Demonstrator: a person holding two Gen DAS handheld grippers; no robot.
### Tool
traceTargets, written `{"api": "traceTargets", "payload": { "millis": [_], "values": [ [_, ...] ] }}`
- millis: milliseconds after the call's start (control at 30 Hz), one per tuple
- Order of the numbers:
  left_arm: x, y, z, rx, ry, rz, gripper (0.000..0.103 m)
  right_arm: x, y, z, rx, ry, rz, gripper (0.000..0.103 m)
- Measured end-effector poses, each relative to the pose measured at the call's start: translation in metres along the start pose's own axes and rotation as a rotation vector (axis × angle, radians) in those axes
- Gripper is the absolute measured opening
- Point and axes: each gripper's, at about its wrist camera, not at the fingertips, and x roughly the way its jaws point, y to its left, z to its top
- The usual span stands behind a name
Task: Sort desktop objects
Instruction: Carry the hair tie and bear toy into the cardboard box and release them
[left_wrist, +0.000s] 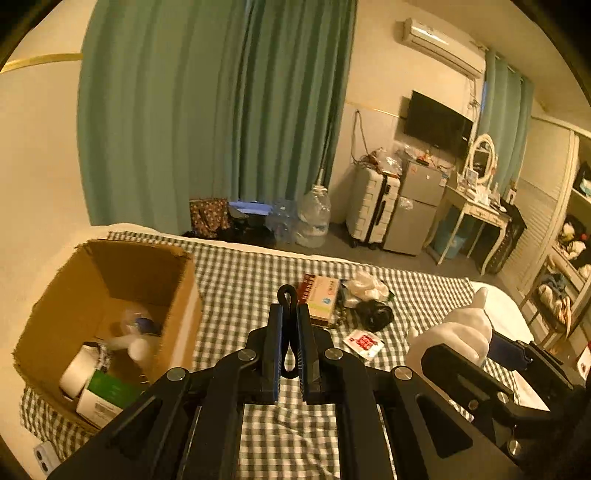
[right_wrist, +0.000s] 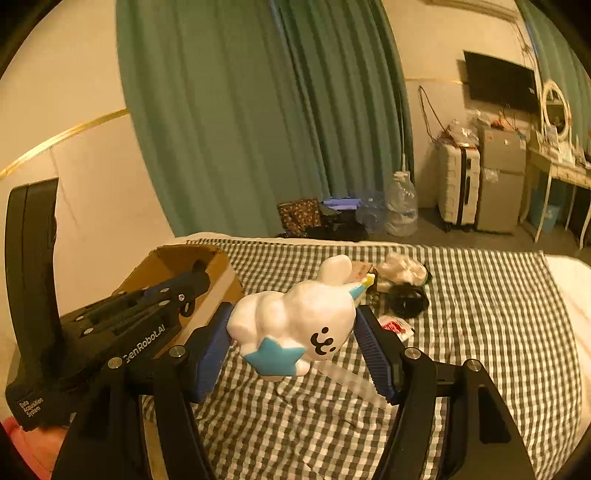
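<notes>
The right hand-held gripper (right_wrist: 293, 339) pinches a white rabbit toy (right_wrist: 295, 317) above the bed (right_wrist: 480, 314), while the left hand-held gripper (left_wrist: 290, 332) clamps a black loop (left_wrist: 287, 295) near the cardboard box (left_wrist: 177, 295).

One cardboard box (left_wrist: 110, 295) stands on the bed's checked cloth (left_wrist: 240, 277). Inside it are at least four things, blurred: one white roll (left_wrist: 75, 373), one green-and-white carton (left_wrist: 107, 397), and two pale bottles (left_wrist: 138, 332). Loose on the cloth lie one red-and-white carton (left_wrist: 319, 299), one white crumpled bag (left_wrist: 367, 286), one black bundle (left_wrist: 376, 314) and one red-and-white sachet (left_wrist: 364, 343). One white rabbit figure (right_wrist: 295, 325) and one black loop (left_wrist: 288, 295) are held off the cloth.
</notes>
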Motion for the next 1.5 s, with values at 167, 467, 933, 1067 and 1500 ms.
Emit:
{"api": "traceTargets", "payload": {
  "millis": [167, 467, 933, 1067, 1500],
  "values": [
    [-0.01, 0.031, 0.004, -0.019, -0.015, 0.035, 0.007, 0.008, 0.028, 0.005, -0.035, 0.004, 0.025, 0.066],
    [-0.011, 0.107, 0.008, -0.078, 0.015, 0.132, 0.007, 0.048, 0.084, 0.012, -0.081, 0.05, 0.093, 0.066],
    [0.02, 0.201, -0.02, -0.127, 0.15, 0.232, 0.007, 0.165, 0.167, 0.012, -0.195, 0.164, 0.16, 0.065],
    [0.032, 0.215, -0.032, -0.154, 0.19, 0.242, 0.007, 0.192, 0.177, 0.015, -0.176, 0.19, 0.201, 0.066],
    [0.042, 0.214, -0.043, -0.178, 0.232, 0.24, 0.078, 0.199, 0.169, 0.03, -0.125, 0.132, 0.155, 0.08]
  ]
}}
